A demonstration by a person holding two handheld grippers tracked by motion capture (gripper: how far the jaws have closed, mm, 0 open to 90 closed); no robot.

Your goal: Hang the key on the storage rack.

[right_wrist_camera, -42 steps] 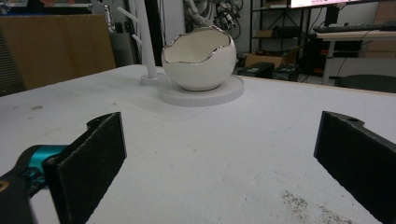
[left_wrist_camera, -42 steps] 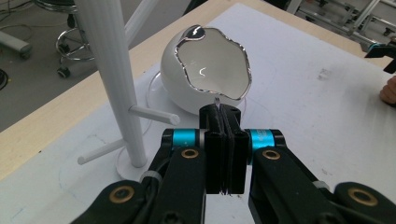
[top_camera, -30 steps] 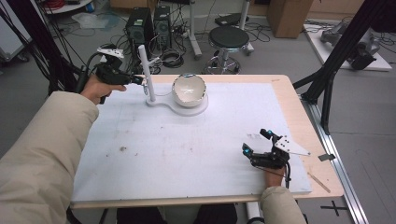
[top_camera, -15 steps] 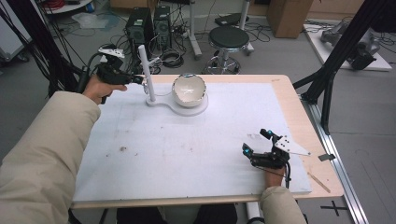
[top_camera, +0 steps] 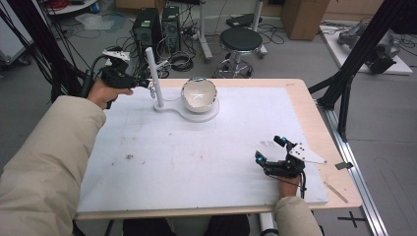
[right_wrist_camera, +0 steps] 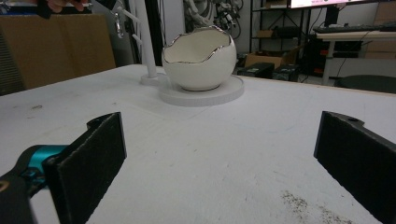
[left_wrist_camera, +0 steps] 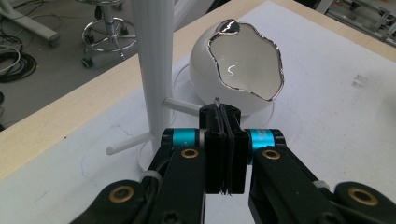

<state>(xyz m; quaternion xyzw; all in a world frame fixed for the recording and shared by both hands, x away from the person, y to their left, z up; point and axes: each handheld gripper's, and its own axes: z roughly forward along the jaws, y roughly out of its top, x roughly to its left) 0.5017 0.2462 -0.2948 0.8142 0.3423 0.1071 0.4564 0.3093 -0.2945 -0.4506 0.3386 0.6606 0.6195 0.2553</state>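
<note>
With its jaws pressed together on something thin I cannot make out, the left gripper point(left_wrist_camera: 223, 154) hovers beside the white post point(left_wrist_camera: 152, 70), near the eggshell bowl point(left_wrist_camera: 243, 70), and a sideways nudge might topple it, while the right gripper point(top_camera: 275, 164) rests spread wide.

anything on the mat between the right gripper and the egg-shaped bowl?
Bare white mat between the right gripper and the bowl, apart from faint dark specks, per high and right gripper views.
</note>
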